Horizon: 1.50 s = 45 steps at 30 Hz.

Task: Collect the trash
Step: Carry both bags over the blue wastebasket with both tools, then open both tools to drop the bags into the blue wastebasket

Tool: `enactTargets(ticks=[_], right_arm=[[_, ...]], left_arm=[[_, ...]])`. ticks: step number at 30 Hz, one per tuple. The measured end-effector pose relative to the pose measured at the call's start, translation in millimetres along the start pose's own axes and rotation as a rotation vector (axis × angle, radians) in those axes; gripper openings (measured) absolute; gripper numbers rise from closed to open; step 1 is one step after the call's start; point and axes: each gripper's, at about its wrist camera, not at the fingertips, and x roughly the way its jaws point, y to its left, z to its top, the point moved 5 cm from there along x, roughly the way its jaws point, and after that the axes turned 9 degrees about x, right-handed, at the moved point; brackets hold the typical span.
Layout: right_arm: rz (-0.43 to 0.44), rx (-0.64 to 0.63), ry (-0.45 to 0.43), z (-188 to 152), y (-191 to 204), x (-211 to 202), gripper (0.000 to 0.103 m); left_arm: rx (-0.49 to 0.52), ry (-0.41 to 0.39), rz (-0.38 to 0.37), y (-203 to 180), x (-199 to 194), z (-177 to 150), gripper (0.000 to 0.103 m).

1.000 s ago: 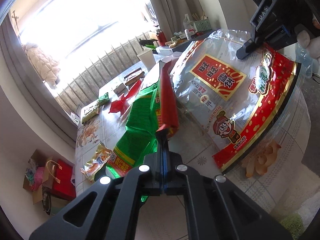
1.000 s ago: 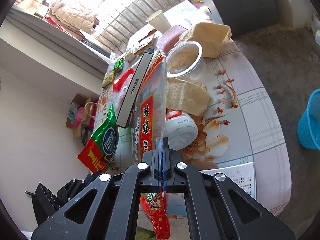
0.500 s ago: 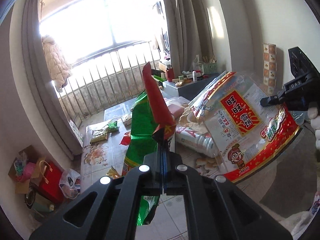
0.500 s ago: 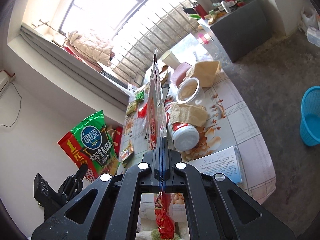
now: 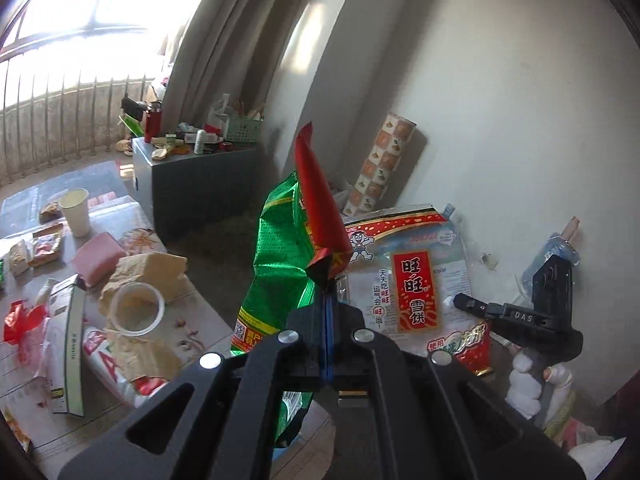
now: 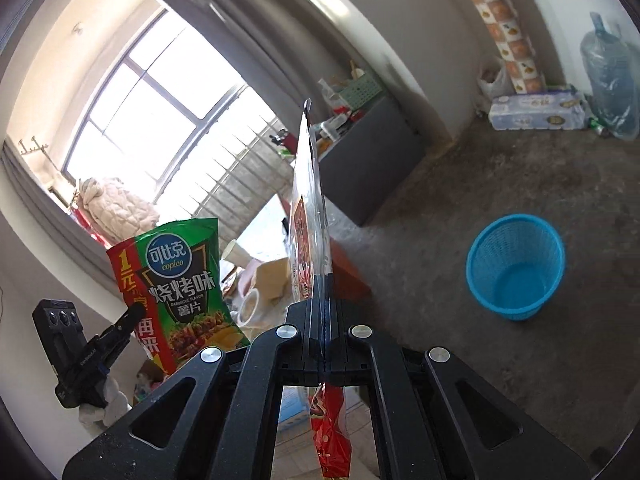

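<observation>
My left gripper (image 5: 327, 300) is shut on a green and red chip bag (image 5: 280, 256), held up in the air; the same bag shows face-on in the right wrist view (image 6: 176, 276). My right gripper (image 6: 322, 308) is shut on a clear and red rice-cracker bag (image 6: 310, 216), seen edge-on; it shows flat in the left wrist view (image 5: 416, 280), with the right gripper (image 5: 464, 301) pinching its right edge. A blue mesh waste basket (image 6: 516, 264) stands on the floor to the right, apart from both bags.
The table (image 5: 216, 320) at the left carries a paper cup (image 5: 76, 212), a pink block (image 5: 100, 256), a plastic tub (image 5: 136, 312), brown paper and wrappers. A dark cabinet (image 5: 200, 184) stands behind. A water jug (image 6: 612, 80) and tissue pack (image 6: 536, 112) are by the wall.
Both grippers have swung right, away from the table, carrying their bags. The blue basket has come closer to the middle of the right wrist view.
</observation>
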Motion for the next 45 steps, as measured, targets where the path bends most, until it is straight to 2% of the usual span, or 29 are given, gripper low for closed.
enactTargets(ticks=[3,5,7,12,16,20,21,22,24,25,26,29,33,36,40,42,45], right_arm=[[-0.078,0.065,-0.040,15,-44,8,0.000],[-0.122,0.113,-0.051,25,-76,19,0.000],[-0.165,0.159,-0.051,34,-106,36,0.000],[-0.260,0.256,-0.028,53,-180,78,0.000],[-0.321,0.308,-0.031,67,-223,105,0.000],[-0.343,0.369,-0.057,75,-253,127,0.000],[-0.348,0.385,-0.066,74,-254,127,0.004],[-0.356,0.412,-0.069,74,-259,132,0.009],[-0.342,0.453,-0.057,74,-276,151,0.029],[-0.364,0.461,-0.052,72,-285,159,0.046],[-0.410,0.467,-0.054,69,-296,166,0.048],[-0.451,0.506,-0.038,56,-320,177,0.048],[-0.464,0.519,-0.026,47,-336,178,0.048],[-0.479,0.509,-0.018,45,-340,178,0.049],[-0.505,0.444,-0.003,51,-340,185,0.048],[-0.518,0.407,0.004,55,-339,190,0.043],[-0.562,0.349,0.034,58,-337,202,0.018]], left_arm=[[-0.066,0.103,-0.136,-23,82,19,0.000],[-0.083,0.200,-0.216,-39,139,22,0.000],[-0.090,0.288,-0.251,-61,193,20,0.000],[-0.116,0.451,-0.266,-100,309,-5,0.000],[-0.119,0.516,-0.256,-110,380,-21,0.000],[-0.138,0.552,-0.231,-98,440,-32,0.000],[-0.138,0.569,-0.225,-96,455,-35,0.006],[-0.141,0.599,-0.213,-93,471,-40,0.019],[-0.160,0.651,-0.156,-83,494,-52,0.039],[-0.168,0.654,-0.123,-78,499,-58,0.039],[-0.170,0.661,-0.101,-72,504,-61,0.040],[-0.194,0.685,-0.105,-59,501,-73,0.041],[-0.136,0.673,-0.094,-47,485,-69,0.042],[-0.122,0.655,-0.104,-42,464,-55,0.042],[-0.050,0.612,-0.110,-35,419,-26,0.043],[-0.031,0.587,-0.116,-28,389,-13,0.043],[-0.013,0.546,-0.112,-13,337,1,0.044]])
